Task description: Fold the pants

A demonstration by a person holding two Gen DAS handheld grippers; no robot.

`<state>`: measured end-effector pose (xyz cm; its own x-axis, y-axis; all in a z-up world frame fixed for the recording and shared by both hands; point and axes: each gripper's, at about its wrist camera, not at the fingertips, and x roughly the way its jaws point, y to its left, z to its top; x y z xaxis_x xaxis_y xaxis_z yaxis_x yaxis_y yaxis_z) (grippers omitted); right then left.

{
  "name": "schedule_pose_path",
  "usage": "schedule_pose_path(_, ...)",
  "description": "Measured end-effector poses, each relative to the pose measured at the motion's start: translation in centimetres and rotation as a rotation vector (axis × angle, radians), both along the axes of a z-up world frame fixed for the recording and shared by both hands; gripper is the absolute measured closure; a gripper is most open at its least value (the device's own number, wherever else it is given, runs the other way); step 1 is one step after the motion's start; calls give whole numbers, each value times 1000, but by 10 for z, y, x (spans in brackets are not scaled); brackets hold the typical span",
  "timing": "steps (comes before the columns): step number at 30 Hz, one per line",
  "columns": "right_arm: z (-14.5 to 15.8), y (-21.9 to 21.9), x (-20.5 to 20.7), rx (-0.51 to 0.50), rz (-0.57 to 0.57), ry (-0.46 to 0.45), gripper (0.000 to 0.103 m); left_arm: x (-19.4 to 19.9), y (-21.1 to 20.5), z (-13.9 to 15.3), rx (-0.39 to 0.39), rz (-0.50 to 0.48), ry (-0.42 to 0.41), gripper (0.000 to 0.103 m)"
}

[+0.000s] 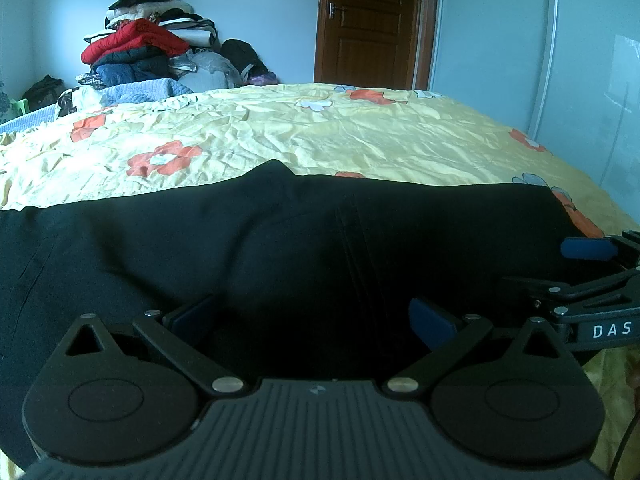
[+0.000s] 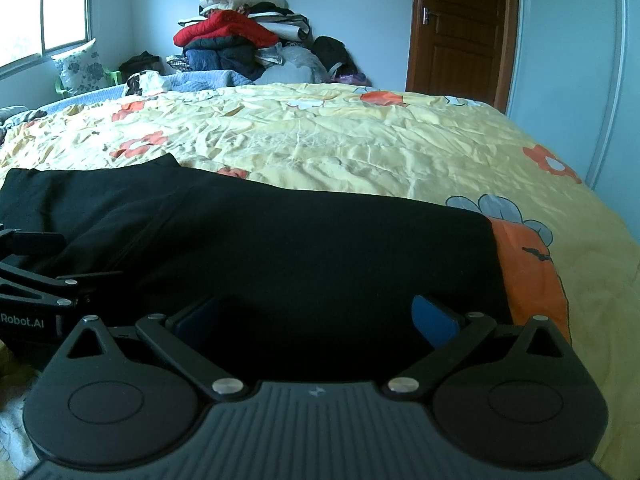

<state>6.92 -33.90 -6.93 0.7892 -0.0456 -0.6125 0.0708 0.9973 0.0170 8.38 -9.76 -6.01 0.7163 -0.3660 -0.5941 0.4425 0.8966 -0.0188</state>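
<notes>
Black pants (image 1: pixel 248 240) lie flat across the near part of a bed with a yellow flowered cover (image 1: pixel 360 132). My left gripper (image 1: pixel 312 320) is open, its blue-padded fingers spread wide low over the near edge of the pants. My right gripper (image 2: pixel 316 316) is open too, over the pants (image 2: pixel 300 240) near their right end. The right gripper shows at the right edge of the left wrist view (image 1: pixel 592 272). The left gripper shows at the left edge of the right wrist view (image 2: pixel 36 272).
A tall pile of clothes (image 1: pixel 152 40) stands against the far wall beyond the bed. A brown door (image 1: pixel 372 20) is at the back right, a white wardrobe (image 1: pixel 560 60) along the right. A window (image 2: pixel 44 8) is at the far left.
</notes>
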Motion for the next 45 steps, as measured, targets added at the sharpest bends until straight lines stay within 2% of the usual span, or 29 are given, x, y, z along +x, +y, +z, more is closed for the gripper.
schedule_pose_path(37,1,0,0,6,-1,-2,0,0,0,2,-1,-4,-3,0)
schedule_pose_path(40,4,0,-3,7,-28,-13,0,-5,3,7,-7,-5,-19,0)
schedule_pose_path(43,10,-6,-9,30,-89,-63,0,-9,1,12,-1,0,-43,0)
schedule_pose_path(44,9,-8,-7,36,-94,-51,0,-8,-1,11,12,-6,-36,0)
schedule_pose_path(45,5,-10,-3,34,-93,-2,0,-6,-5,7,42,-13,-9,0)
